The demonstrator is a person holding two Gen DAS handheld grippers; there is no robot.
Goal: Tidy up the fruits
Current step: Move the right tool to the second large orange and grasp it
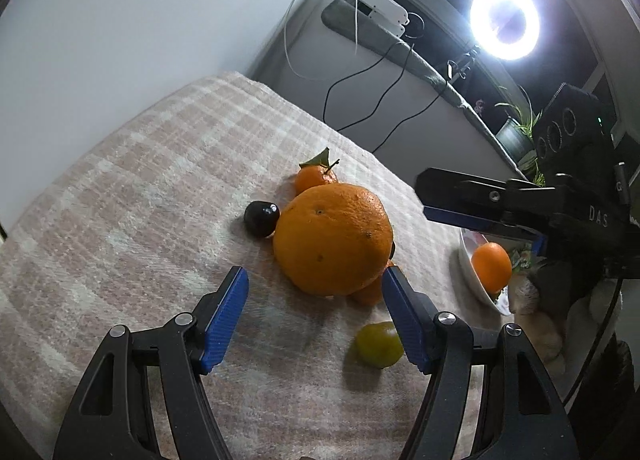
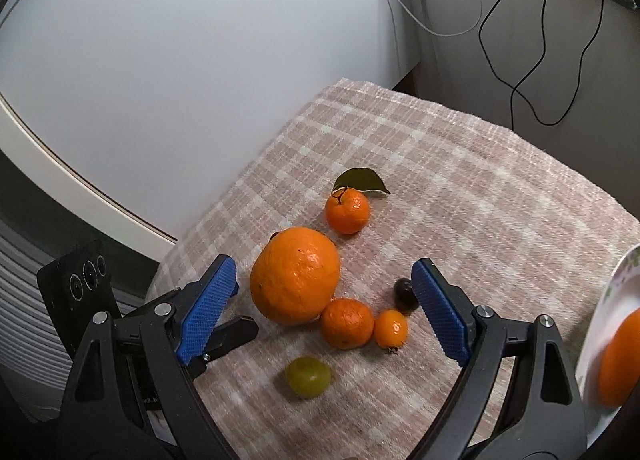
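Observation:
A large orange (image 1: 334,238) (image 2: 295,275) lies on the checked cloth with a leafy mandarin (image 1: 316,176) (image 2: 347,210), a dark plum (image 1: 262,218), a green fruit (image 1: 379,344) (image 2: 308,376), a mandarin (image 2: 346,323), a small orange fruit (image 2: 391,328) and a dark fruit (image 2: 405,294). My left gripper (image 1: 316,280) is open and empty, just short of the large orange. My right gripper (image 2: 324,272) is open and empty above the fruit cluster; it also shows in the left wrist view (image 1: 460,200).
A white bowl (image 1: 470,274) (image 2: 600,324) holding an orange (image 1: 491,265) (image 2: 618,360) stands at the cloth's right edge. A white wall panel is behind the table. Cables, a bright ring light (image 1: 505,19) and a potted plant (image 1: 516,132) are at the back right.

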